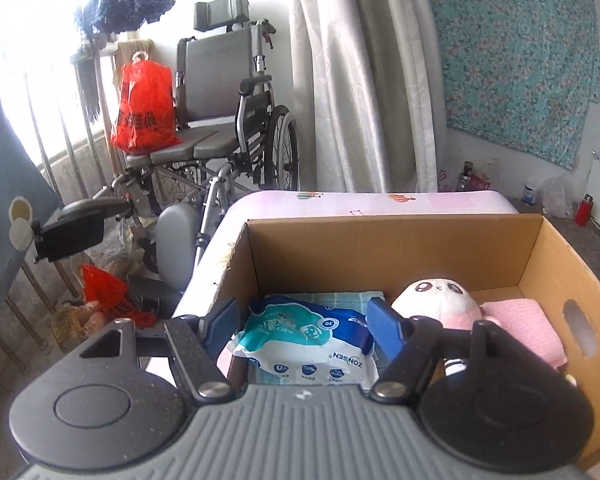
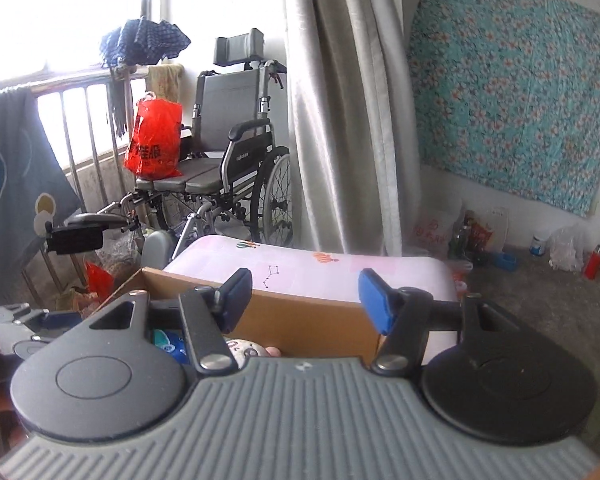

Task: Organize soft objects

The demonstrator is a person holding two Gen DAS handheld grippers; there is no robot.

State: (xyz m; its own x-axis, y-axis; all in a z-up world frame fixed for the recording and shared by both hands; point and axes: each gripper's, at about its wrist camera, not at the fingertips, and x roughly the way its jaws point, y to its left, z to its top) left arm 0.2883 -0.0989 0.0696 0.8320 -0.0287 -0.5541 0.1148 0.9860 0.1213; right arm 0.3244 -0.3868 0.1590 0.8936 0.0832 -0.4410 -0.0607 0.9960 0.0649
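An open cardboard box (image 1: 380,240) stands on a pink mattress (image 1: 340,202). Inside lie a blue and white wet-wipes pack (image 1: 308,336) on a teal towel (image 1: 340,298), a white and pink plush toy (image 1: 440,300) and a folded pink cloth (image 1: 532,328). My left gripper (image 1: 302,322) hovers over the box's near left part. It is open, and the pack shows between its fingers without touching the pads. My right gripper (image 2: 306,300) hangs higher over the near side of the box (image 2: 300,320), open and empty. Below it only slivers of the plush toy (image 2: 244,348) and the pack (image 2: 168,340) show.
A grey wheelchair (image 1: 228,120) with a red plastic bag (image 1: 144,108) on its seat stands behind the mattress by the window rail. A pale curtain (image 1: 364,80) hangs at centre and a floral cloth (image 1: 512,60) on the right wall. Bottles and bags (image 2: 560,248) line the floor below it.
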